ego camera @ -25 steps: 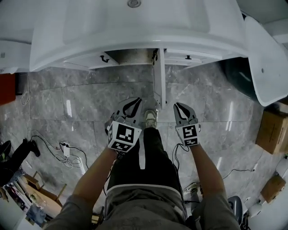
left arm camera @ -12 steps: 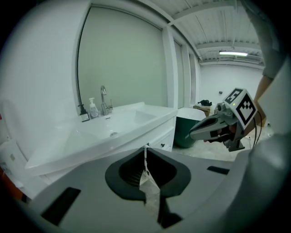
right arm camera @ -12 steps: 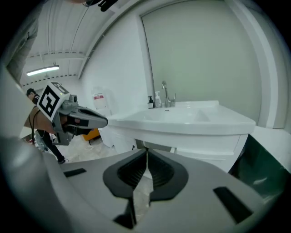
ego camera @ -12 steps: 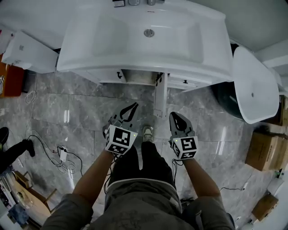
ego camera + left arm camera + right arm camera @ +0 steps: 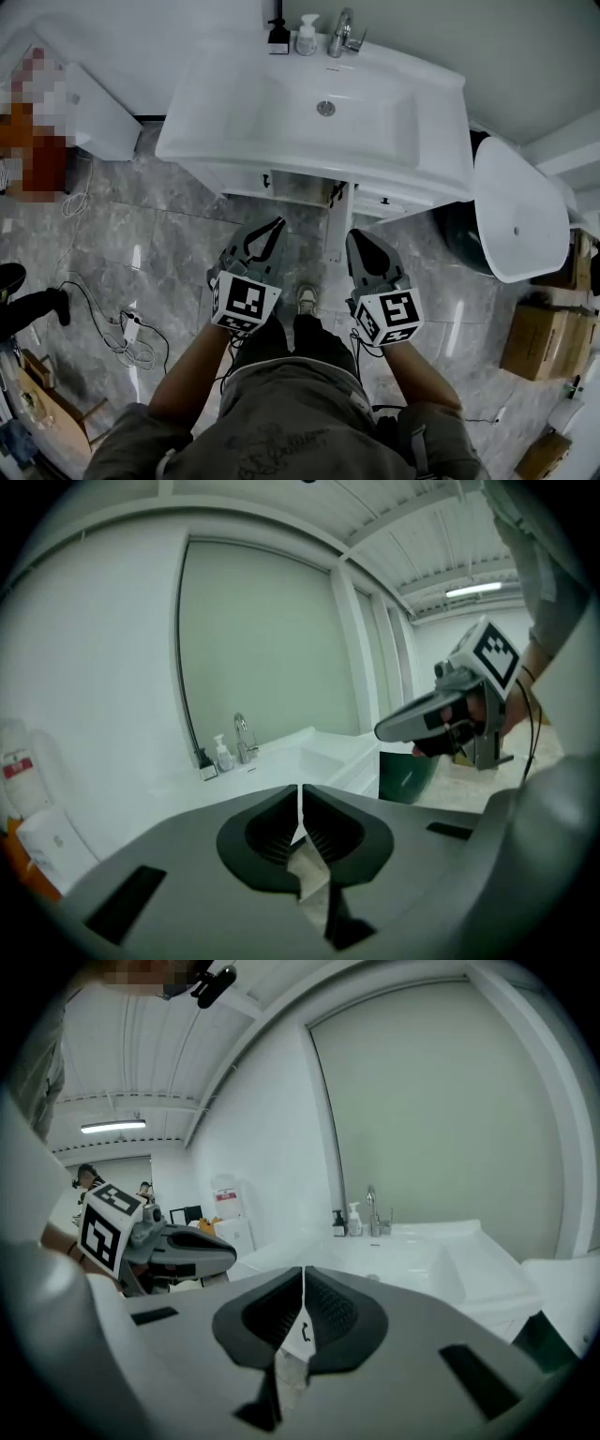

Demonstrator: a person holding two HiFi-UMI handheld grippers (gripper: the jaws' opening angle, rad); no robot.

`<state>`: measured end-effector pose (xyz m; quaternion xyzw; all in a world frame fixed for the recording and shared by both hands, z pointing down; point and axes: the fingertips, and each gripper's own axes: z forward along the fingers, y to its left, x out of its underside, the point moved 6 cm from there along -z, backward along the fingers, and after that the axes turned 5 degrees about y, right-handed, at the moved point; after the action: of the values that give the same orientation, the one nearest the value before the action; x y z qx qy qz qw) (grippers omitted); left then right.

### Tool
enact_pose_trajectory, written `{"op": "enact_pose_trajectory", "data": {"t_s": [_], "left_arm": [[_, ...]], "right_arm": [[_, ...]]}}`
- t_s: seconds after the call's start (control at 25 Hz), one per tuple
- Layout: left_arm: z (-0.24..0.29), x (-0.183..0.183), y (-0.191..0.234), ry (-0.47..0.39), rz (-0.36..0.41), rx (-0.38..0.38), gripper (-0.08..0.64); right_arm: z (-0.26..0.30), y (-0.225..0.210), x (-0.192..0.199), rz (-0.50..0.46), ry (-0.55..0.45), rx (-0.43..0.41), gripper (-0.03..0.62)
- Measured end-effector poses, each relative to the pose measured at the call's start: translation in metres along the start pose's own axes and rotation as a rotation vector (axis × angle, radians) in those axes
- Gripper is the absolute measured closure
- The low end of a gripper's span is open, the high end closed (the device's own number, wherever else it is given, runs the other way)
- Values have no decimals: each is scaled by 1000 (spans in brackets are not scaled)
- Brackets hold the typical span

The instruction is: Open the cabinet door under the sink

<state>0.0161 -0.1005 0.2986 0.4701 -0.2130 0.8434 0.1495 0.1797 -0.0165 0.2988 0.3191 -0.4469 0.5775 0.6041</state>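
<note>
Head view: cabinet (image 5: 281,184) mostly hidden under sink (image 5: 309,112) overhang. Only a thin strip of front shows, inside can't be seen. Door (image 5: 335,225) seen edge-on, face not visible. Bottles (image 5: 292,36) at far rim too small to read. Boxes (image 5: 539,342) cut off at right edge. Right gripper view: right gripper (image 5: 303,1274) body covers cabinet exc. tiny handle (image 5: 305,1331) thru jaw gap; can't tell which door it's on.
</note>
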Motion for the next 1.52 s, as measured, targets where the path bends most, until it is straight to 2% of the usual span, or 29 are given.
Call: {"op": "enact_pose_trajectory", "data": {"t_s": [0.12, 0.2, 0.4, 0.64, 0.72, 0.84, 1.04, 1.52], "left_arm": [[-16, -13, 4, -24, 85, -18, 532], [-28, -21, 8, -43, 99, -16, 532], [-58, -47, 21, -93, 65, -12, 532], [-92, -87, 43, -181, 2, -31, 532], [-104, -96, 48, -204, 5, -44, 532], [-121, -110, 53, -246, 20, -67, 532], [-145, -123, 58, -281, -18, -58, 532], [-163, -130, 62, -305, -46, -69, 532]], "right_arm": [[-7, 12, -34, -19, -52, -14, 560], [-13, 21, -55, -52, -84, -20, 560], [-31, 40, -98, -148, -145, -29, 560], [-60, 57, -152, -152, -256, -64, 560], [-69, 64, -165, -151, -287, -81, 560], [-83, 70, -178, -142, -318, -100, 560], [-102, 78, -192, -70, -340, -159, 560], [-108, 86, -189, -95, -345, -133, 560]]}}
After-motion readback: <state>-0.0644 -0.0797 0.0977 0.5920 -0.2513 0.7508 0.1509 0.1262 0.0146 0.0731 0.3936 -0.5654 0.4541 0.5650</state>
